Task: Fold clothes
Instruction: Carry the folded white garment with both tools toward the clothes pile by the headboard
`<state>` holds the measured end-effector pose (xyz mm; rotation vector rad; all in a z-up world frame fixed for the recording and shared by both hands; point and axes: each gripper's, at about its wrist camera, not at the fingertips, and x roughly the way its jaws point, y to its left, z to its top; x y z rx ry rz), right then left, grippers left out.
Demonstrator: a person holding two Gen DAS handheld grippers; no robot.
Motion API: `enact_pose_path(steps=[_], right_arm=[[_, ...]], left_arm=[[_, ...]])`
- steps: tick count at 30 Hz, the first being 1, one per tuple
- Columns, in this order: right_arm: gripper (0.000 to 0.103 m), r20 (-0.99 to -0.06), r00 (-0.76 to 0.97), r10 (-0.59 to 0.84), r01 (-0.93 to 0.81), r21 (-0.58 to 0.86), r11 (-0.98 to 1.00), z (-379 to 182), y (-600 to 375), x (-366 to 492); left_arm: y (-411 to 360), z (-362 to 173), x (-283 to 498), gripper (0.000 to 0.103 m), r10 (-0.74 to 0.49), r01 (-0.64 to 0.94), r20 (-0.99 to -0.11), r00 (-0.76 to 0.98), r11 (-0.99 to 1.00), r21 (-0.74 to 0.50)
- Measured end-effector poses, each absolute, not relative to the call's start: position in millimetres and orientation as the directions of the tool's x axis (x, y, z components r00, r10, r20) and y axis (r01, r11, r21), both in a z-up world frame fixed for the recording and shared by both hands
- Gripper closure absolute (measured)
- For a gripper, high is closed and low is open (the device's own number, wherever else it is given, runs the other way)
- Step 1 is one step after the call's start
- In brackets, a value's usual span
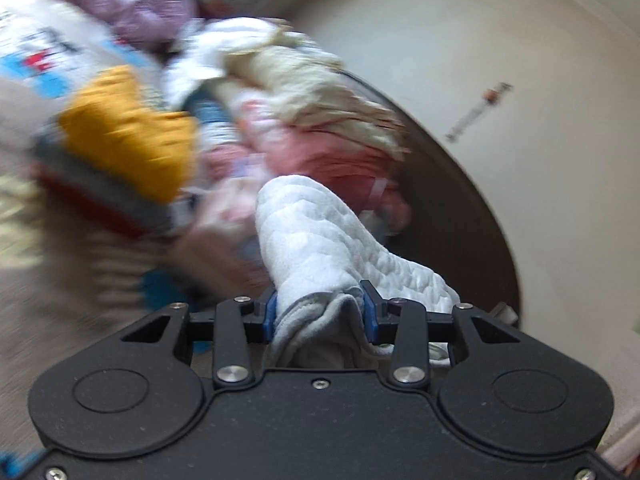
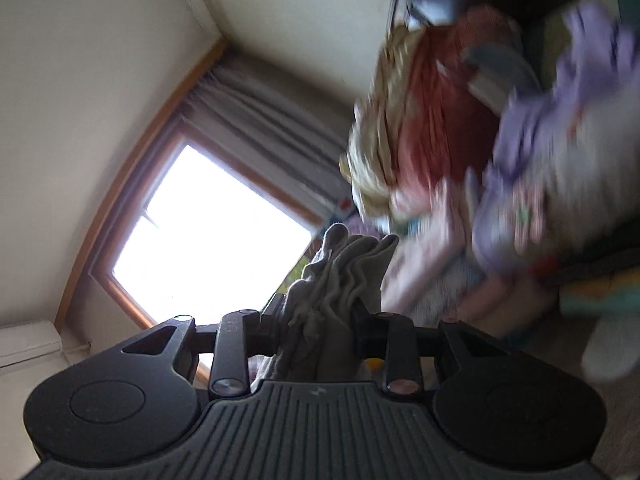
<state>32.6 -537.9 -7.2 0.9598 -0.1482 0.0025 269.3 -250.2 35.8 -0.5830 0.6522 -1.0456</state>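
My left gripper (image 1: 320, 312) is shut on a pale grey quilted garment (image 1: 320, 232), which bunches between the blue pads (image 1: 271, 314) and sticks forward. Beyond it lies a blurred pile of clothes (image 1: 300, 120): a mustard yellow piece (image 1: 128, 136), pink, cream, white and purple ones. My right gripper (image 2: 320, 320) is shut on a bunched grey garment (image 2: 340, 272), held up in the air. The same pile of clothes (image 2: 460, 140) shows blurred at the right of the right wrist view.
A dark curved headboard or edge (image 1: 460, 208) borders the pile, with a cream wall (image 1: 520, 60) behind. In the right wrist view a bright window (image 2: 208, 232) with a wooden frame and grey curtains (image 2: 272, 120) fills the left.
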Motion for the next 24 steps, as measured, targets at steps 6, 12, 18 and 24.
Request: enact_pose_path(steps=[6, 12, 18, 24], right_arm=[[0.069, 0.228, 0.943, -0.241, -0.023, 0.769, 0.639, 33, -600, -12], [0.069, 0.261, 0.884, -0.387, 0.061, 0.758, 0.65, 38, -653, -41], [0.069, 0.215, 0.849, -0.483, 0.159, 0.768, 0.62, 13, -687, -35], [0.069, 0.122, 0.84, -0.528, 0.229, 0.803, 0.55, -30, -703, -17]], left_arm=[[-357, 75, 282, 0.065, -0.975, 0.697, -0.128, 0.182, 0.22, -0.682], [-441, 92, 291, 0.065, -0.99, 0.738, -0.121, 0.073, 0.135, -0.661], [-484, 77, 303, 0.065, -0.986, 0.758, -0.158, 0.051, 0.141, -0.637], [-515, 51, 311, 0.065, -0.966, 0.755, -0.251, 0.066, 0.212, -0.621]])
